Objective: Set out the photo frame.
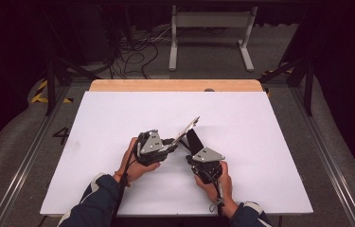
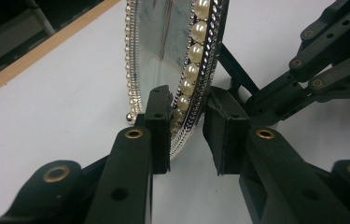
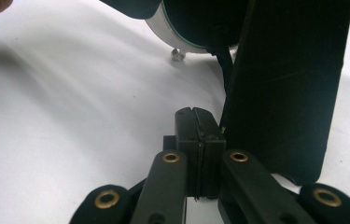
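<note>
Pearl and silver rim: the picture frame (image 2: 186, 70) is edged with pearl beads and a sparkling metal border around a glazed front; it looks stiff and fragile, and the beads probably give a bumpy, slippery seat.
Frame's place: near the middle of the white table (image 1: 94, 142), tilted up between the two grippers, one small ball foot (image 3: 176, 54) close to the surface.
Black stand: a flat, dark easel stand (image 3: 284, 88) hangs behind the frame, just beside the right gripper (image 3: 199, 122).
Left gripper (image 2: 189, 126): its jaws straddle the frame's lower rim; one pad looks to sit against the glass side, the other stands a little clear of the back, so no firm clamp yet.
Right gripper: jaws pressed fully together, nothing between them, tips beside the stand's edge.
Weight: probably moderate, glass and metal for its size.
Best hold: across the rim, glass face to flat back, with light pressure; the stand's free edge suits pushing better than pinching.
</note>
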`<state>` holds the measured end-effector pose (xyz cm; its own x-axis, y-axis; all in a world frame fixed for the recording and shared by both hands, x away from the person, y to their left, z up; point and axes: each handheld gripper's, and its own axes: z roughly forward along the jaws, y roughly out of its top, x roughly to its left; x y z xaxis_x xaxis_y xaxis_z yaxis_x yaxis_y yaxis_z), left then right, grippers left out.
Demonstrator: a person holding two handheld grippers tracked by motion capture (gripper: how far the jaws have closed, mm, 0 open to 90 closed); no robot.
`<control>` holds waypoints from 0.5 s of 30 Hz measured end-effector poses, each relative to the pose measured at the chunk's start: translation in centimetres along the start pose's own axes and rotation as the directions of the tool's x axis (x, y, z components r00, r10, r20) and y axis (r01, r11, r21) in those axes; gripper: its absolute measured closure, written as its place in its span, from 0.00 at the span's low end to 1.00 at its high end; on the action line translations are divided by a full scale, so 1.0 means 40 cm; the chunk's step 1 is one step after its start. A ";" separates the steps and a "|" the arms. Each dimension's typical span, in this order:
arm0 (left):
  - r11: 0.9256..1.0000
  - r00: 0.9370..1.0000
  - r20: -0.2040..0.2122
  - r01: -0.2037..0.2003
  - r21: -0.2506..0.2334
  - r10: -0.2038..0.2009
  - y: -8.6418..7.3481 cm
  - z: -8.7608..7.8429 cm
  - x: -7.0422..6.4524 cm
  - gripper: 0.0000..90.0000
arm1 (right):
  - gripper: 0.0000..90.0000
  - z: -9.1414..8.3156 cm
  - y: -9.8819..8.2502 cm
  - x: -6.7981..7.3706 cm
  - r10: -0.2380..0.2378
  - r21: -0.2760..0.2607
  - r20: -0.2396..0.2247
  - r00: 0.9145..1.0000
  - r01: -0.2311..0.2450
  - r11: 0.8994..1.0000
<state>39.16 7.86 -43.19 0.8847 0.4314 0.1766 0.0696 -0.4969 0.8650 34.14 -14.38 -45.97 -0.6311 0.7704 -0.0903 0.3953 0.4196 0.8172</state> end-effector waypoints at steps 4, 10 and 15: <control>1.000 1.000 0.003 0.003 0.004 -0.003 -0.001 0.003 0.001 0.77 | 1.00 0.000 -0.003 -0.004 -0.006 0.005 0.000 1.000 0.006 1.000; 0.999 0.999 -0.044 -0.021 0.047 0.023 -0.005 0.031 -0.005 0.69 | 1.00 -0.001 -0.004 -0.018 0.003 0.011 0.006 1.000 -0.003 1.000; 0.997 0.999 -0.044 -0.024 0.074 0.027 -0.014 0.063 -0.006 0.66 | 1.00 -0.001 -0.007 -0.029 0.011 0.017 0.011 1.000 -0.011 1.000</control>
<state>40.06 6.12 -44.89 0.8653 0.4501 0.2207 0.0823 -0.5618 0.8232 34.72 -15.41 -46.07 -0.6194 0.7802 -0.0872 0.4138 0.4189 0.8082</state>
